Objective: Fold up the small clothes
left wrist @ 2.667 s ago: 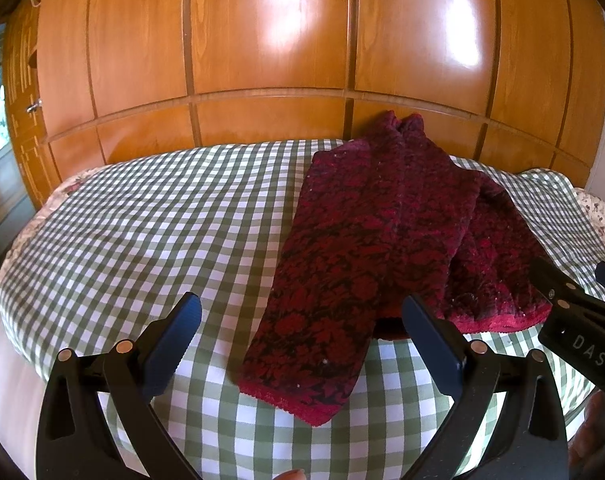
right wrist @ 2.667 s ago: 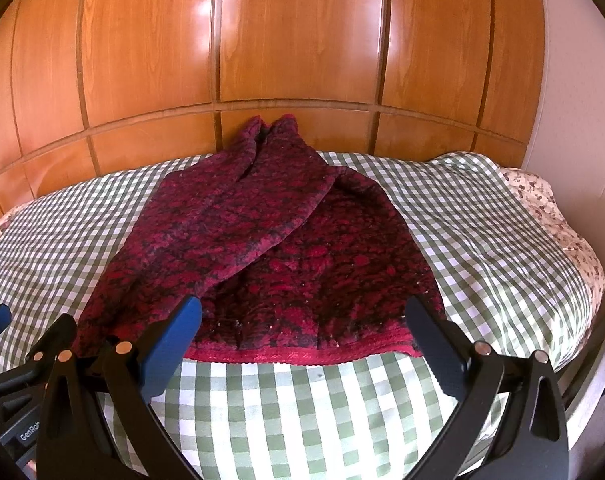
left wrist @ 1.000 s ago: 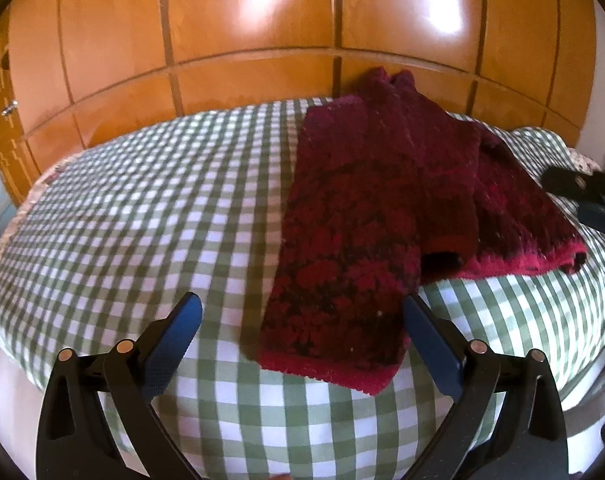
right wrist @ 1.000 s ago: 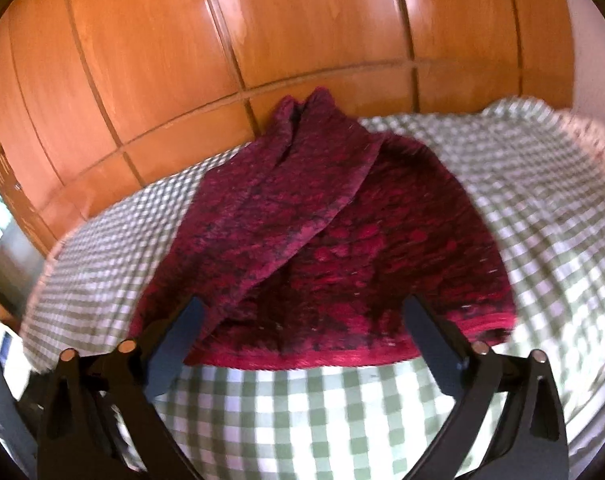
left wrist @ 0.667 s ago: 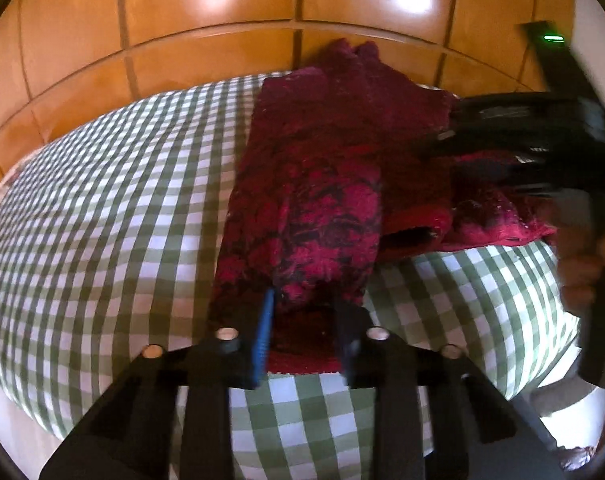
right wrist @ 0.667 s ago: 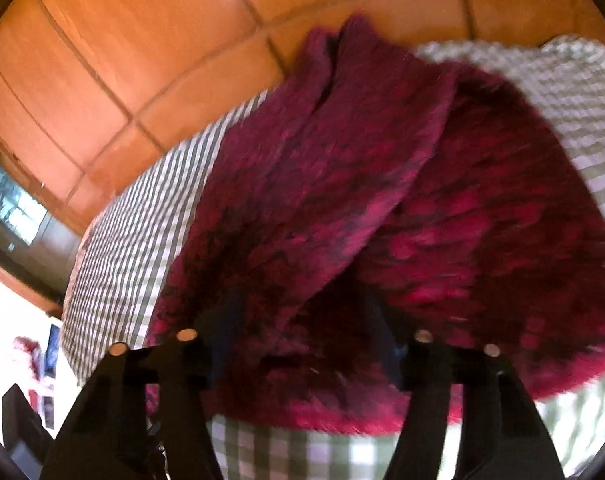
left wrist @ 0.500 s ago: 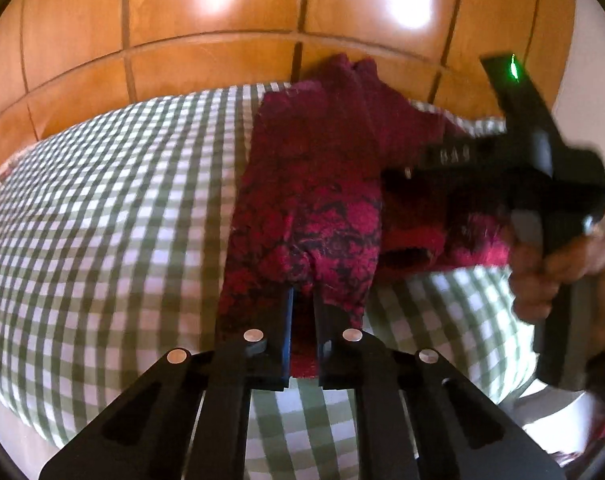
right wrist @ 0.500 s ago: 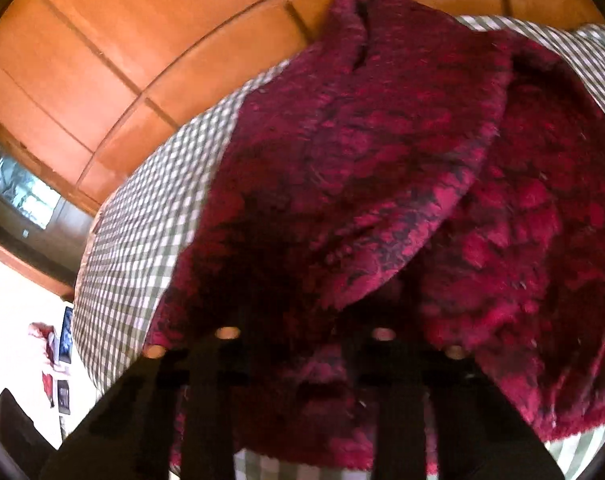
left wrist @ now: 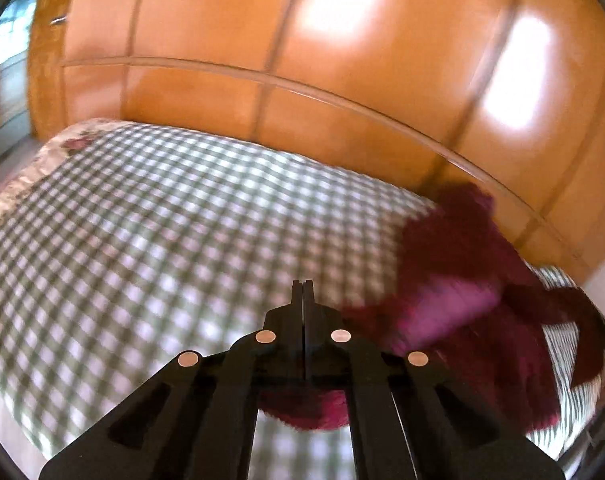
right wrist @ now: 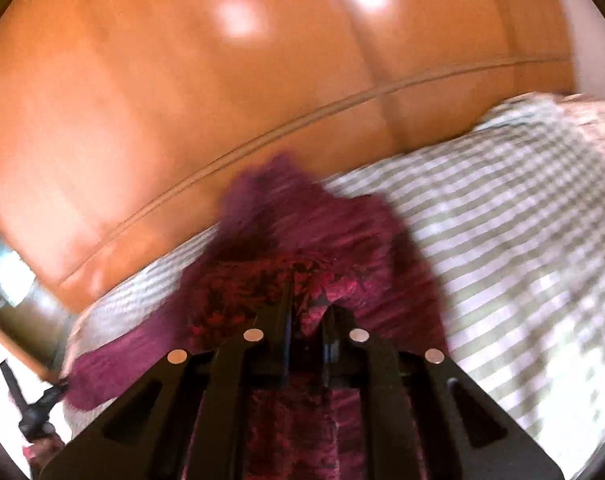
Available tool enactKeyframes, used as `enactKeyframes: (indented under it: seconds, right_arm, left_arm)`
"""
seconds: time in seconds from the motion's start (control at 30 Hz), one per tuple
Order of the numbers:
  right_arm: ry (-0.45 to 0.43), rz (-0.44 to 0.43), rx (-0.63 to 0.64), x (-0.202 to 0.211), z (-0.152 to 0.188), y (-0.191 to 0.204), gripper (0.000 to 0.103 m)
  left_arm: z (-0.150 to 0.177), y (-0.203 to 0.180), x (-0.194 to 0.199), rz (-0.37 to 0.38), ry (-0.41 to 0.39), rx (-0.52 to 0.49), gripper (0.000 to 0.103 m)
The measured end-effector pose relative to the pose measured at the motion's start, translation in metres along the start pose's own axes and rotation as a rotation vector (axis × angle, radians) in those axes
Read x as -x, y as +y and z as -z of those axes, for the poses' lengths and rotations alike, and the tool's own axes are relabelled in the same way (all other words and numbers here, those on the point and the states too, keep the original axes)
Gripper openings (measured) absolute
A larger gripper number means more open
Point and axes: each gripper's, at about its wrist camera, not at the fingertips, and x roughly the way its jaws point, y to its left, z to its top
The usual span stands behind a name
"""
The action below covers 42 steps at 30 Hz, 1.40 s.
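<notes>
A dark red patterned knit garment (left wrist: 462, 280) lies on the green-and-white checked bed cover (left wrist: 162, 220). My left gripper (left wrist: 303, 285) is shut. Its tips meet with no cloth showing between them, but red cloth runs under the jaws and stretches away to the right. In the right wrist view the garment (right wrist: 342, 232) bunches up between the fingers of my right gripper (right wrist: 308, 296), which is shut on its hem. There the left gripper (right wrist: 34, 404) sits at the lower left, at the garment's other corner. Both views are blurred.
Glossy wooden wardrobe panels (left wrist: 262, 40) rise right behind the bed, also filling the right wrist view's wardrobe (right wrist: 182, 80). A floral sheet edge (left wrist: 74, 140) shows at the bed's far left, and a floral edge (right wrist: 594, 120) at its far right. Bare checked cover (right wrist: 522, 220) lies right of the garment.
Both grippers went from wide open to shut on the garment's near hem. Both have since swung sideways and risen, drawing the hem up off the cover.
</notes>
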Motion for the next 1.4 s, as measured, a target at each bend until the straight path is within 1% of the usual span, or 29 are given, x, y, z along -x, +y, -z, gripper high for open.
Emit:
enactKeyframes:
  seconds: [0.07, 0.1, 0.17, 0.23, 0.27, 0.33, 0.4, 0.47, 0.5, 0.53, 0.57, 0.63, 0.67, 0.7, 0.77, 0.8, 0.83, 0.9, 0.93, 0.97, 1.0, 1.03, 1.07, 1.1, 1.13, 1.17, 1.23, 1.3, 1.4]
  right_arm:
    - [-0.016, 0.113, 0.002, -0.009, -0.017, -0.026, 0.010]
    - [-0.021, 0.185, 0.003, -0.016, -0.025, -0.044, 0.010]
    - [-0.016, 0.286, -0.004, -0.028, -0.034, -0.070, 0.009]
    - [-0.007, 0.411, 0.008, -0.045, -0.042, -0.093, 0.009]
    - [0.013, 0.477, 0.010, -0.057, -0.045, -0.107, 0.009]
    - [0.056, 0.520, -0.022, -0.073, -0.045, -0.129, 0.009]
    - [0.111, 0.516, -0.085, -0.087, -0.044, -0.153, 0.010]
    - [0.129, 0.503, -0.137, -0.092, -0.039, -0.169, 0.011]
    - [0.130, 0.493, -0.157, -0.092, -0.037, -0.173, 0.011]
    - [0.131, 0.479, -0.172, -0.091, -0.037, -0.176, 0.014]
    - [0.136, 0.460, -0.187, -0.089, -0.036, -0.177, 0.016]
    - [0.153, 0.417, -0.228, -0.088, -0.032, -0.183, 0.018]
    - [0.156, 0.395, -0.250, -0.087, -0.030, -0.185, 0.019]
    - [0.156, 0.356, -0.286, -0.081, -0.027, -0.188, 0.020]
    - [0.161, 0.274, -0.376, -0.072, -0.026, -0.196, 0.026]
    - [0.164, 0.223, -0.432, -0.066, -0.022, -0.204, 0.027]
    - [0.167, 0.192, -0.465, -0.061, -0.021, -0.207, 0.028]
    - [0.168, 0.122, -0.539, -0.052, -0.019, -0.216, 0.035]
    - [0.170, 0.137, -0.590, -0.045, -0.017, -0.222, 0.070]
    - [0.151, 0.161, -0.619, -0.039, -0.016, -0.226, 0.101]
    - [0.075, 0.162, -0.649, -0.025, -0.014, -0.232, 0.099]
    - [0.051, 0.148, -0.653, -0.017, -0.014, -0.237, 0.099]
    - [0.050, 0.148, -0.658, -0.011, -0.015, -0.241, 0.099]
    - [0.046, 0.155, -0.667, -0.003, -0.014, -0.246, 0.099]
    - [0.045, 0.164, -0.669, 0.003, -0.013, -0.249, 0.099]
    - [0.044, 0.171, -0.668, 0.009, -0.013, -0.252, 0.099]
    - [0.038, 0.172, -0.638, 0.023, -0.007, -0.252, 0.099]
    - [0.052, 0.164, -0.577, 0.034, 0.001, -0.246, 0.099]
    - [0.089, 0.144, -0.482, 0.045, 0.019, -0.228, 0.099]
  left_arm:
    - [-0.024, 0.017, -0.016, -0.051, 0.003, 0.051, 0.000]
    - [-0.031, 0.021, -0.021, -0.074, 0.003, 0.054, 0.000]
    - [-0.049, 0.026, -0.039, -0.136, 0.012, 0.044, 0.000]
    - [-0.058, 0.026, -0.053, -0.188, 0.015, 0.013, 0.000]
    - [-0.058, 0.025, -0.054, -0.196, 0.016, 0.005, 0.000]
    - [-0.061, 0.023, -0.057, -0.205, 0.016, 0.010, 0.000]
    - [-0.061, 0.024, -0.053, -0.218, 0.002, 0.035, 0.001]
    - [-0.058, 0.023, -0.042, -0.196, -0.019, 0.046, 0.026]
    - [-0.056, 0.022, -0.038, -0.181, -0.033, 0.046, 0.064]
    - [-0.051, 0.019, -0.026, -0.141, -0.072, 0.044, 0.085]
    - [-0.045, 0.014, -0.014, -0.090, -0.110, 0.036, 0.085]
    - [-0.035, 0.001, -0.003, -0.014, -0.096, -0.016, 0.085]
    - [-0.027, -0.008, 0.004, 0.043, -0.082, -0.052, 0.085]
    - [-0.017, -0.019, 0.010, 0.107, -0.058, -0.102, 0.087]
    - [0.005, -0.044, 0.018, 0.195, -0.012, -0.203, 0.087]
    - [0.015, -0.054, 0.019, 0.227, 0.013, -0.237, 0.089]
    - [0.032, -0.069, 0.019, 0.272, 0.058, -0.284, 0.090]
    - [0.067, -0.096, 0.011, 0.319, 0.154, -0.360, 0.090]
    - [0.079, -0.103, 0.007, 0.326, 0.183, -0.385, 0.090]
    - [0.099, -0.114, -0.001, 0.325, 0.229, -0.429, 0.090]
    - [0.111, -0.118, -0.007, 0.317, 0.255, -0.457, 0.090]
    - [0.124, -0.123, -0.014, 0.285, 0.275, -0.495, 0.090]
    - [0.136, -0.126, -0.022, 0.225, 0.283, -0.531, 0.089]
    - [0.144, -0.126, -0.029, 0.186, 0.298, -0.545, 0.078]
    - [0.147, -0.125, -0.034, 0.170, 0.312, -0.541, 0.059]
    - [0.149, -0.122, -0.037, 0.150, 0.314, -0.531, 0.054]
    - [0.143, -0.117, -0.035, 0.162, 0.297, -0.509, 0.024]
    - [0.128, -0.110, -0.030, 0.163, 0.275, -0.473, 0.018]
    - [0.102, -0.095, -0.024, 0.164, 0.230, -0.405, 0.017]
